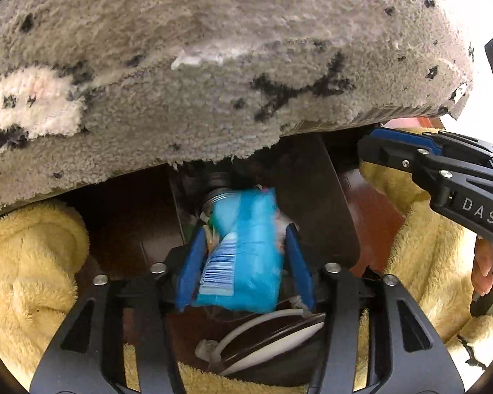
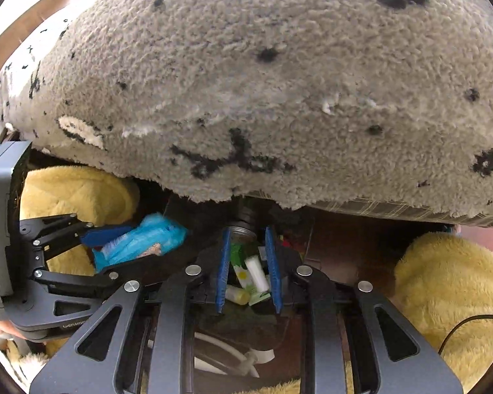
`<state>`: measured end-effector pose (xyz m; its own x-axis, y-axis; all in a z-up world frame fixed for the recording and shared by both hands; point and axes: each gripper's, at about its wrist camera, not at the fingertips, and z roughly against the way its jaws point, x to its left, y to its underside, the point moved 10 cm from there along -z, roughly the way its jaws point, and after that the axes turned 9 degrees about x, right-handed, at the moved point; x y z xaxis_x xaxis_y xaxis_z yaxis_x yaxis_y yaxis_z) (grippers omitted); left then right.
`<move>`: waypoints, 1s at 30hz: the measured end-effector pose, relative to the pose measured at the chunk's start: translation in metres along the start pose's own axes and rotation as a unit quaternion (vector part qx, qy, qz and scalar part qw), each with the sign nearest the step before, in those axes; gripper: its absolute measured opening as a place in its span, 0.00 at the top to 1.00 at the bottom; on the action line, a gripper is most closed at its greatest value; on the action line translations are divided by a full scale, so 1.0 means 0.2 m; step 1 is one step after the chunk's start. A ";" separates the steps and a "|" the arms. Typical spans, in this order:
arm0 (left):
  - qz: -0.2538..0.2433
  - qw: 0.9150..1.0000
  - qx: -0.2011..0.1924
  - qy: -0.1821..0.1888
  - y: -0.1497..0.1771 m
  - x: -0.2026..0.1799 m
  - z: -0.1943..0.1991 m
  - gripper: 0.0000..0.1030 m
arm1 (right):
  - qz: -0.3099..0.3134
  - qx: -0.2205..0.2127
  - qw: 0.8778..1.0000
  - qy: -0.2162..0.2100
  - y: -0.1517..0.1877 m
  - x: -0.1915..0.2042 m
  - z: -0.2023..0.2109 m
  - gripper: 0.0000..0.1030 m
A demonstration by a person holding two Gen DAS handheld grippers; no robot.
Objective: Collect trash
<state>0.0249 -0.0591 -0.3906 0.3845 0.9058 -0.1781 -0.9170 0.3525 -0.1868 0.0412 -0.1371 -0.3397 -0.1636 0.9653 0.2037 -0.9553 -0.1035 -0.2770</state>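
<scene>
A crumpled blue plastic packet (image 1: 243, 256) with a barcode lies between the blue pads of my left gripper (image 1: 245, 229). It rests against the left pad, a gap shows at the right pad, and its far end is blurred. From the right wrist view the same packet (image 2: 141, 241) sits in the left gripper (image 2: 125, 251). My right gripper (image 2: 247, 229) points down with its pads slightly apart. A green wrapper (image 2: 241, 272), a white tube (image 2: 257, 274) and a yellow piece (image 2: 238, 295) show in the gap without touching the pads. A threaded jar neck (image 2: 243, 229) lies beyond.
A shaggy grey rug (image 1: 213, 65) with black marks fills the upper half and overhangs the dark hollow below. Yellow plush fabric (image 1: 33, 262) flanks both sides. A white cable (image 1: 263, 328) lies near. A hand (image 1: 486, 262) holds the right gripper (image 1: 368, 141).
</scene>
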 end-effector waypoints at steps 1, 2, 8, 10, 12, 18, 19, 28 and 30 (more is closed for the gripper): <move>0.002 1.000 -0.001 -0.001 0.00 0.00 0.01 0.48 | -0.003 -0.002 1.000 0.002 0.00 -0.01 0.00 0.63; 0.003 1.000 -0.002 -0.001 0.00 0.02 0.01 0.45 | -0.005 -0.004 1.000 0.003 -0.01 -0.03 0.00 0.58; 0.010 0.999 -0.023 -0.021 -0.04 0.09 0.10 0.23 | -0.017 -0.026 0.999 0.025 -0.05 -0.10 0.07 0.22; 0.012 0.999 -0.035 -0.028 -0.05 0.11 0.15 0.19 | -0.024 -0.034 0.999 0.033 -0.06 -0.13 0.10 0.11; 0.014 0.998 -0.046 -0.035 -0.06 0.12 0.19 0.13 | -0.033 -0.044 0.998 0.036 -0.08 -0.16 0.14 0.07; 0.012 0.993 -0.100 -0.063 -0.16 0.15 0.43 0.08 | -0.039 -0.089 0.994 0.052 -0.14 -0.22 0.34 0.03; 0.012 0.991 -0.115 -0.073 -0.19 0.15 0.50 0.08 | -0.039 -0.106 0.992 0.057 -0.17 -0.23 0.41 0.03; 0.014 0.963 -0.260 -0.074 -0.36 0.09 1.14 0.08 | -0.030 -0.230 0.966 0.115 -0.32 -0.23 0.94 0.03; 0.014 0.950 -0.299 -0.085 -0.39 0.08 1.32 0.08 | -0.027 -0.257 0.958 0.122 -0.36 -0.22 1.06 0.03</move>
<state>0.0739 -0.0099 -0.1245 0.2906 0.9559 -0.0419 -0.6828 0.1765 -0.7090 0.0652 -0.2229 -0.1291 0.0049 0.9997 0.0235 -0.7026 0.0201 -0.7113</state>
